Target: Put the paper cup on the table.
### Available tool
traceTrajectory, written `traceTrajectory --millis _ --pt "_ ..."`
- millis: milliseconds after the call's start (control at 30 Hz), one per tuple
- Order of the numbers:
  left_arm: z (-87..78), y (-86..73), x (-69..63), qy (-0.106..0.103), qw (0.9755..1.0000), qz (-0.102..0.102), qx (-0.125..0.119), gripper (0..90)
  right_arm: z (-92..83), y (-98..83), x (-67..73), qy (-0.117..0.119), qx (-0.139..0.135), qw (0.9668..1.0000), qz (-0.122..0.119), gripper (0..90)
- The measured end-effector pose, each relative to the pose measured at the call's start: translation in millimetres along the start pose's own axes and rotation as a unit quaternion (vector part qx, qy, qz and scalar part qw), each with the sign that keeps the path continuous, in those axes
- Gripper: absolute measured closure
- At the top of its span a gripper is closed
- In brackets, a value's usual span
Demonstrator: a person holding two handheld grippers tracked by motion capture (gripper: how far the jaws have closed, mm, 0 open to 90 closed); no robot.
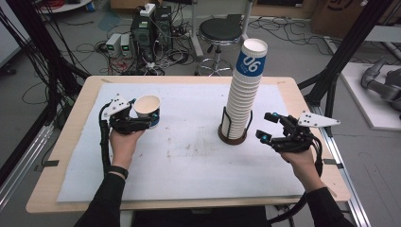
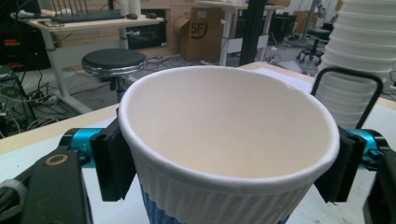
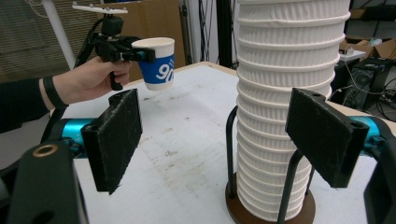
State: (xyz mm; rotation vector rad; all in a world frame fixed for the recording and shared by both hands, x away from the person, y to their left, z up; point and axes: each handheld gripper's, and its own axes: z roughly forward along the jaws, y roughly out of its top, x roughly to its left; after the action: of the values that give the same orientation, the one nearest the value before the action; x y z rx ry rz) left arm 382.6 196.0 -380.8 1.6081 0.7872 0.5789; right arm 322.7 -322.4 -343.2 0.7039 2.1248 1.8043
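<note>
Your left claw [image 1: 142, 119] clamps the paper cup [image 1: 147, 110] between its pads; your right claw [image 1: 267, 126] gapes empty, the cup stack [image 1: 246, 90] seemingly just ahead.

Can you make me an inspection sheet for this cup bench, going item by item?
Surface: wooden table under a white mat with faint stains.
Job's things: single paper cup, upright and off the mat; tall cup stack in a black wire holder.
Clutter: nothing seen.
Grippers: left gripper shut on the cup just under its rim; right gripper open beside the stack, holding nothing.
Cables: one trails from each gripper; loose tangle on the floor behind.
Surroundings: black stool, computer boxes, cardboard boxes.
</note>
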Motion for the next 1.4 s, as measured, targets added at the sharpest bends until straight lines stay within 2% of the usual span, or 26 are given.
traceTrajectory --millis 233,467,600,900,1000,1333,1400 --pt "10.3 -7.8 7.5 0.027 0.9996 -0.008 0.007 21.9 -1.1 0.2 -0.1 0.0 -0.002 1.0 0.001 19.1" --pt "17.0 -15.3 13.4 0.04 0.9989 -0.014 0.021 21.9 -0.5 0.0 0.4 0.001 0.0 1.0 0.002 19.1" --pt "18.3 -21.9 15.3 0.049 0.9985 -0.019 0.014 21.9 -1.0 0.0 0.2 0.002 -0.001 1.0 0.003 19.1" --pt "22.7 -35.4 21.6 0.059 0.9973 -0.036 0.023 21.8 -0.7 -0.5 0.3 0.001 0.0 1.0 0.003 19.1" --pt "24.6 -38.2 23.6 0.054 0.9971 -0.047 0.026 21.8 -0.7 -0.6 0.0 0.002 0.0 1.0 0.004 19.1" --pt "30.8 -47.0 27.2 0.057 0.9954 -0.053 0.056 21.3 -0.9 -0.5 -0.4 0.001 -0.003 1.0 0.003 19.1" --pt "31.2 -47.1 26.7 0.056 0.9956 -0.051 0.056 21.1 -1.0 -0.6 -0.6 0.001 -0.004 1.0 0.003 19.1"
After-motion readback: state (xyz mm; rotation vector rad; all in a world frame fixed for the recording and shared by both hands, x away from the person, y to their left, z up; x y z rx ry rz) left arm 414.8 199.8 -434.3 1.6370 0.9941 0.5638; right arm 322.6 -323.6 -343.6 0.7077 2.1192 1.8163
